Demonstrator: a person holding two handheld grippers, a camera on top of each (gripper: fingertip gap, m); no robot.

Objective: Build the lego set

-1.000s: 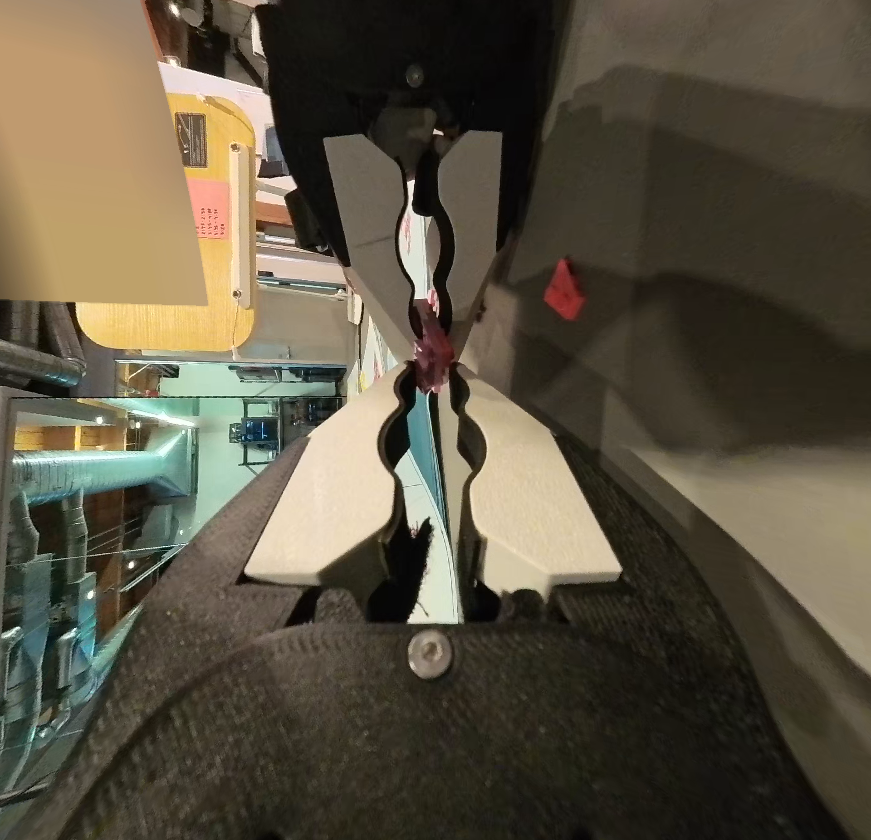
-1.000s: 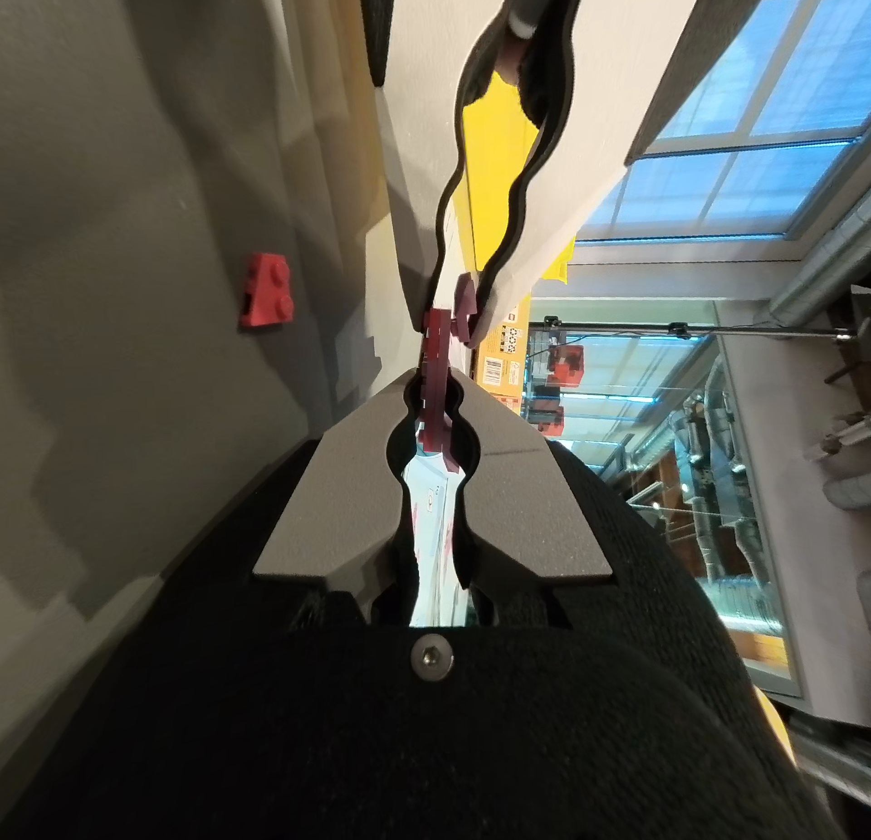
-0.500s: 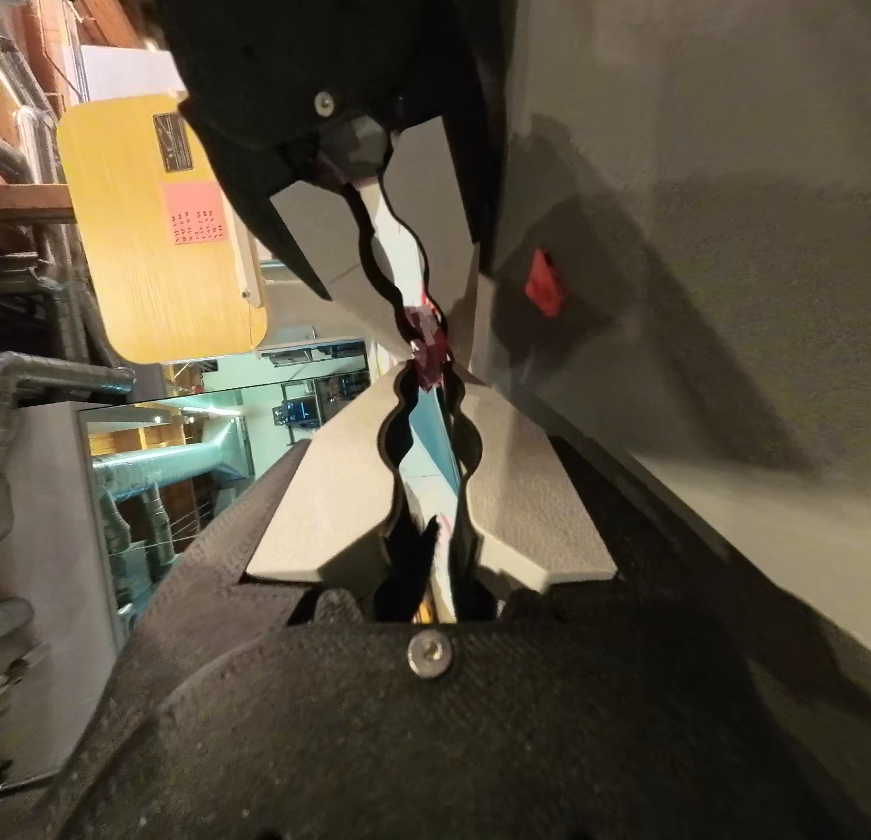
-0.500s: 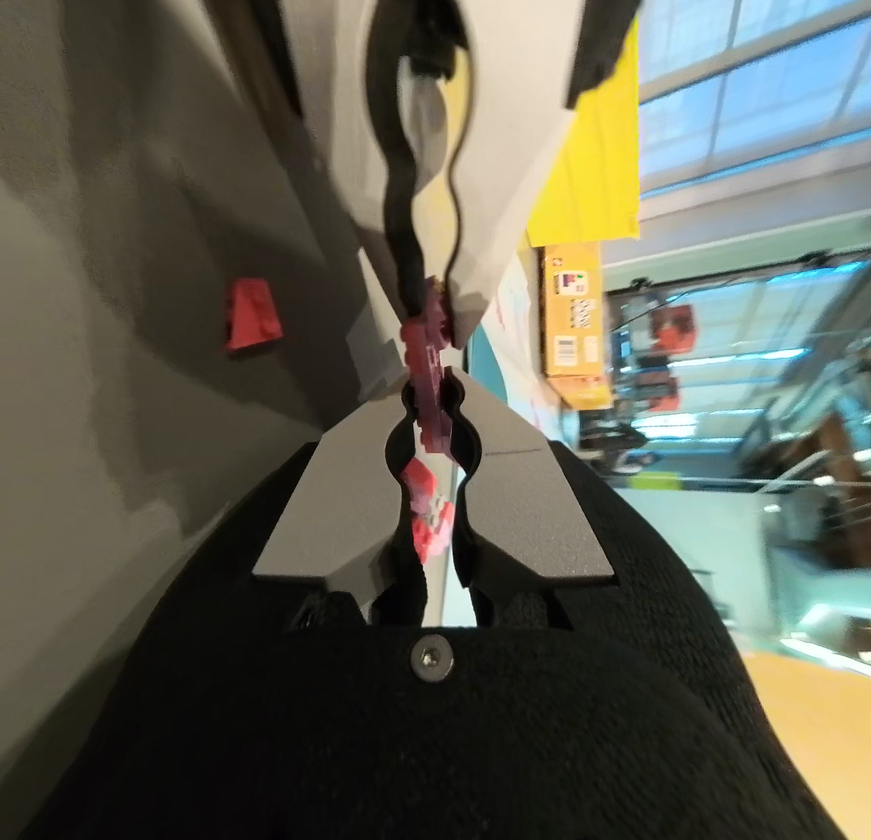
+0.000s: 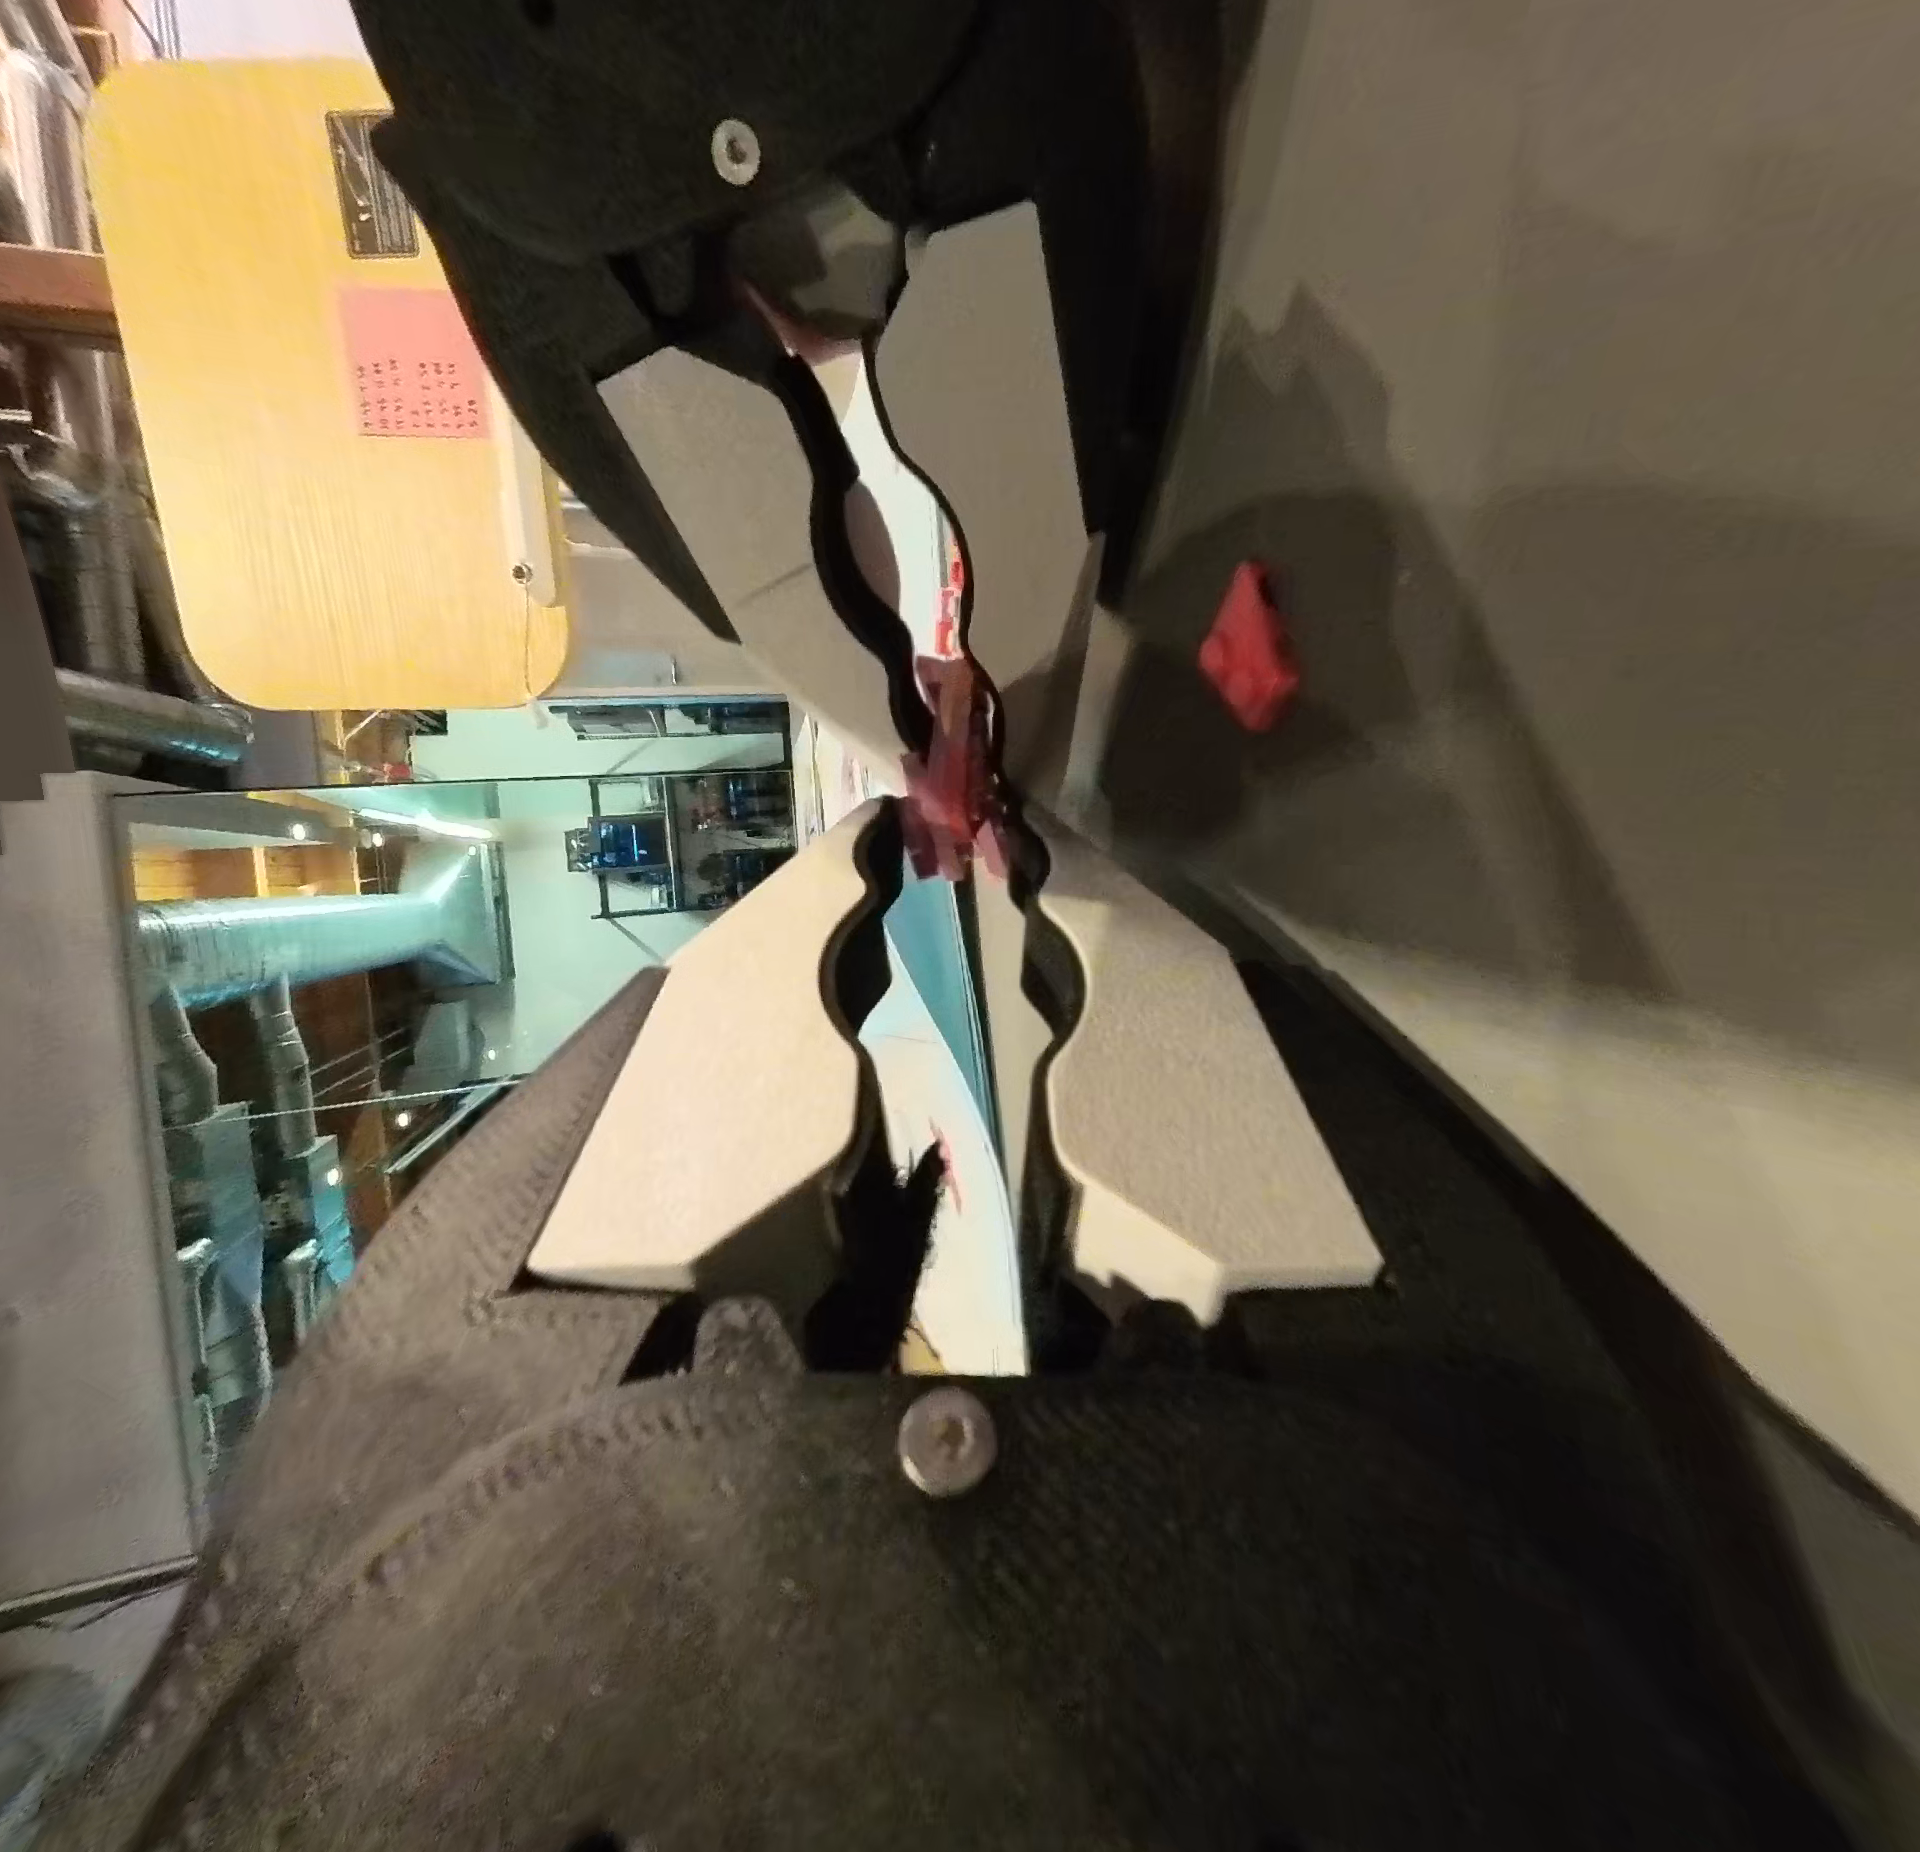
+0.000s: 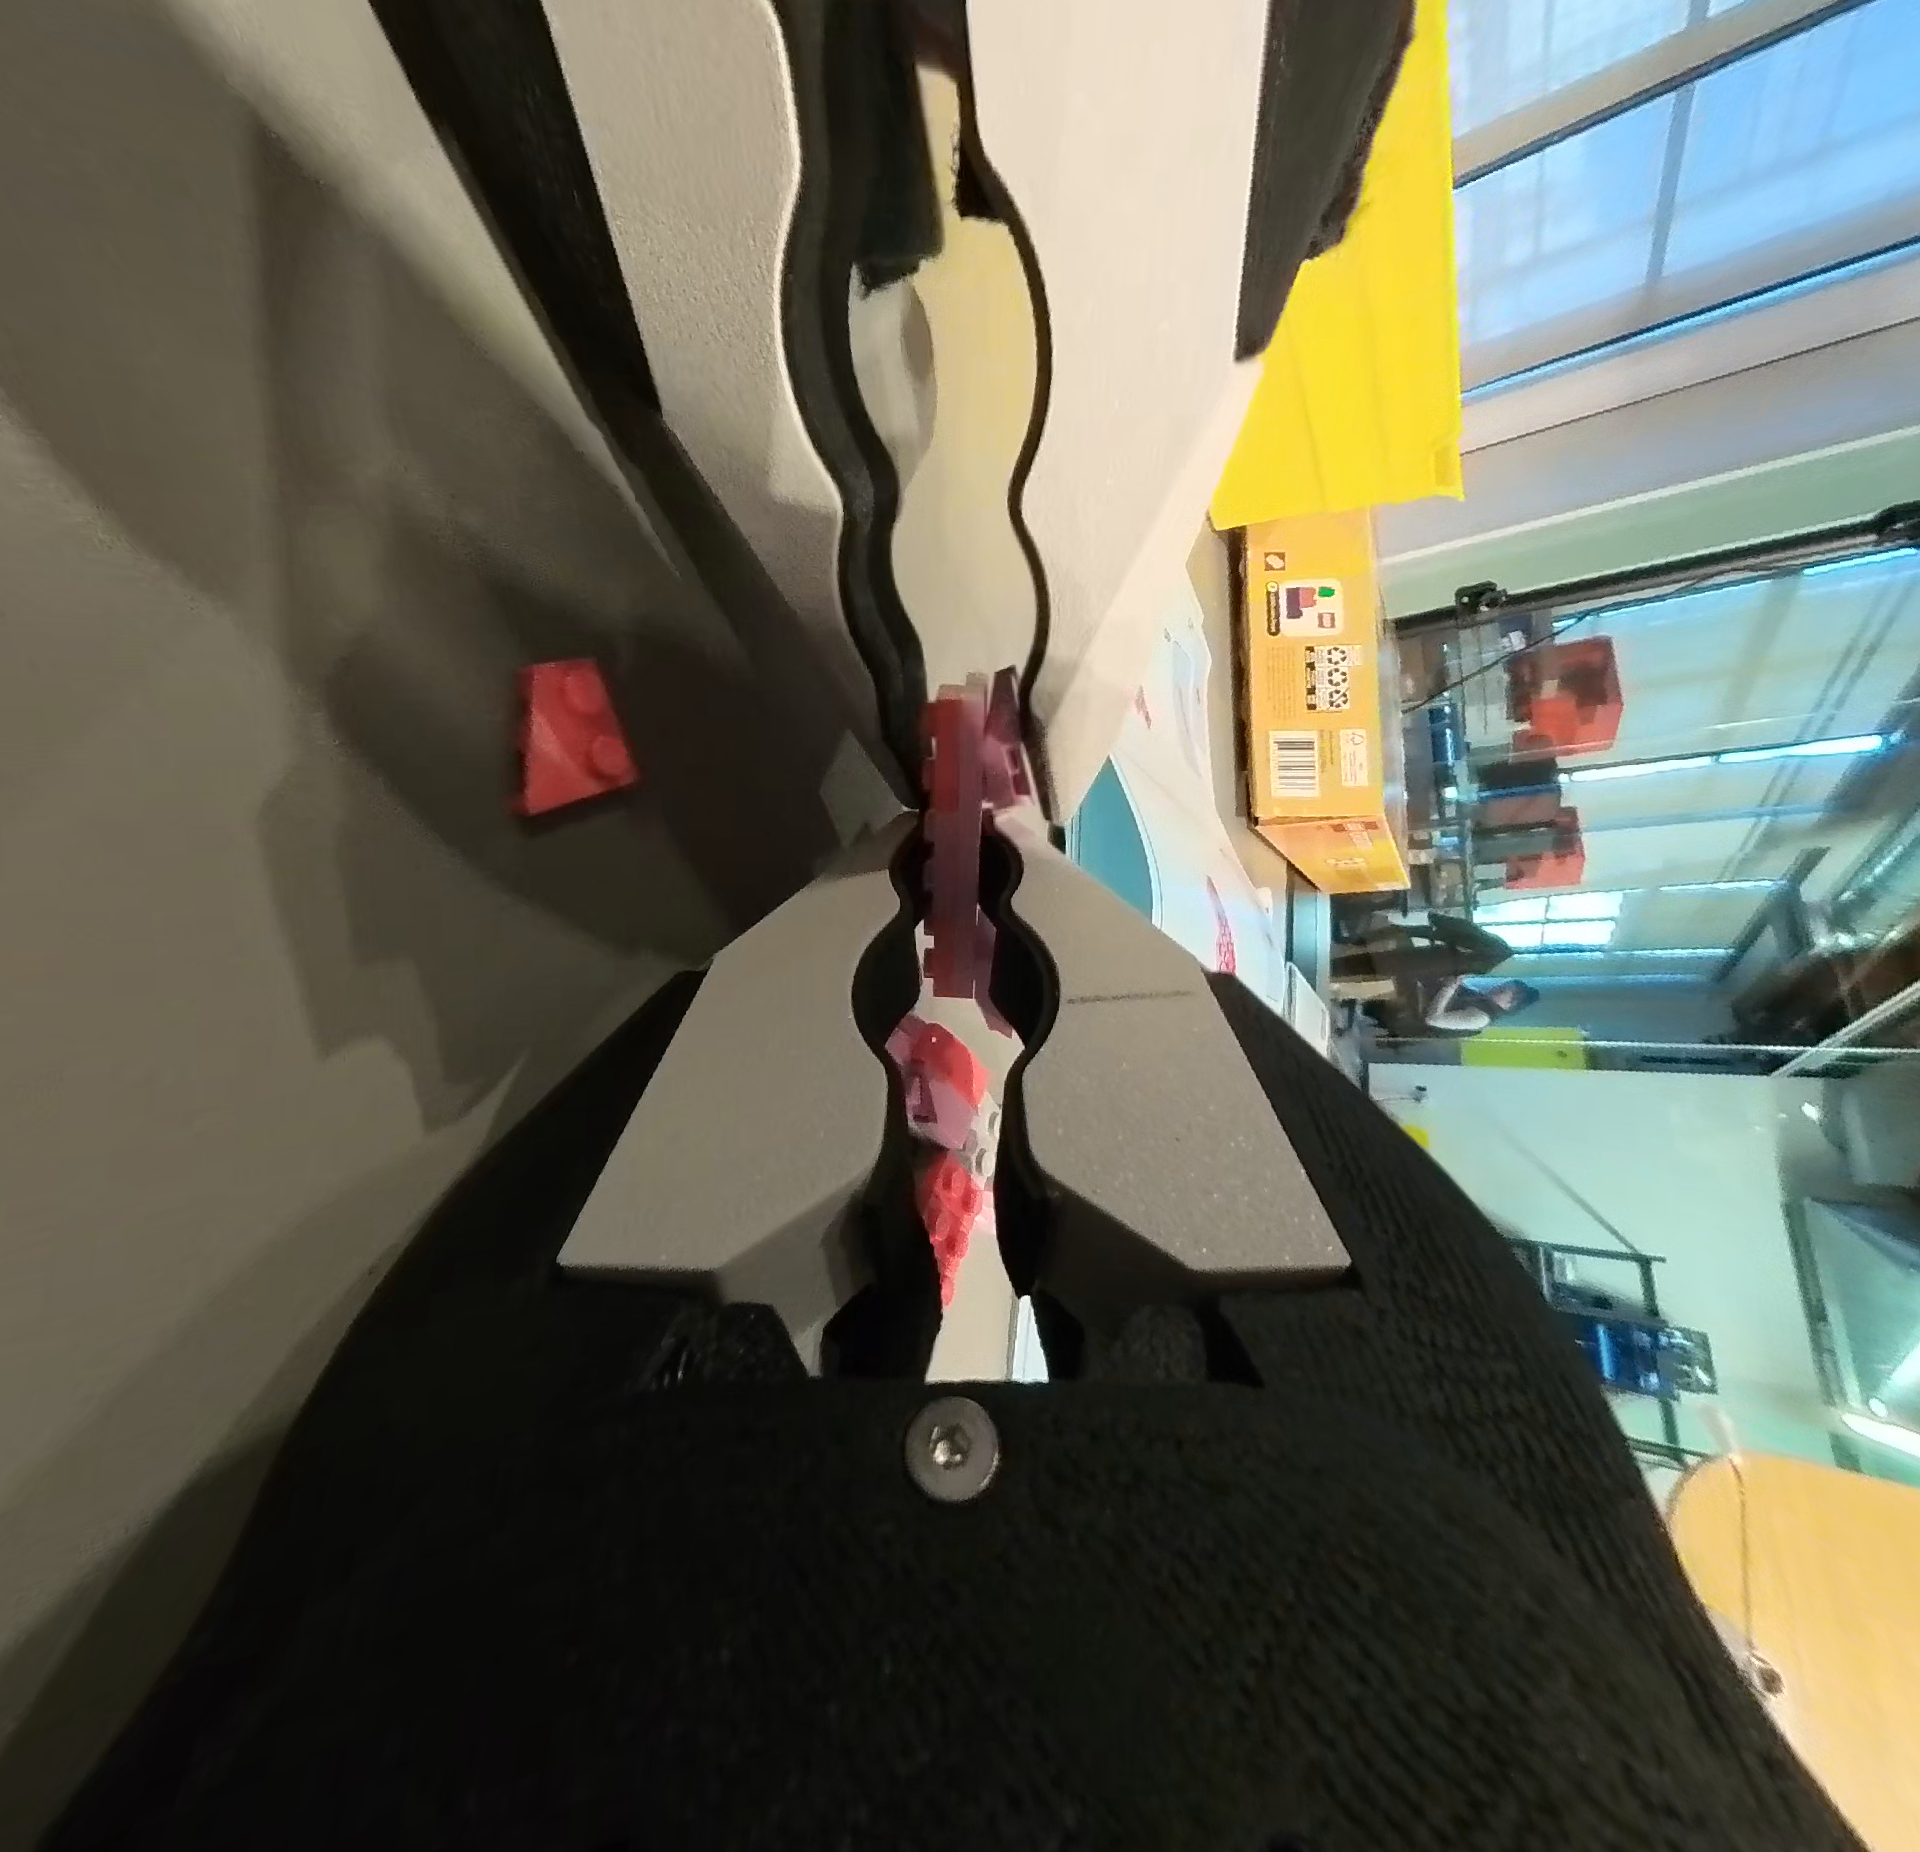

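Observation:
My two grippers meet tip to tip above the grey table (image 5: 1558, 348). My left gripper (image 5: 956, 841) is shut on a small pink and dark magenta lego assembly (image 5: 948, 805). My right gripper (image 6: 961, 836) is shut on the same assembly (image 6: 958, 898), whose magenta plate runs between its fingers. In each view the other gripper comes in from the top, with its tips on the assembly. A loose red wedge plate (image 5: 1247, 649) lies on the table beside the tips; it also shows in the right wrist view (image 6: 571, 737).
An instruction booklet (image 6: 1143, 815) lies on the table behind the grippers, with loose pink and red bricks (image 6: 940, 1106) seen between my right fingers. A yellow lego box (image 6: 1314, 701) and a yellow sheet (image 6: 1361, 348) lie farther back. A wooden board (image 5: 312, 400) is off the table. Less than 4 cm separates the two grippers' tips.
Both grippers have stayed tip to tip on the assembly while swinging together; the background has shifted. The other gripper looms larger in each view. The red wedge plate has not moved.

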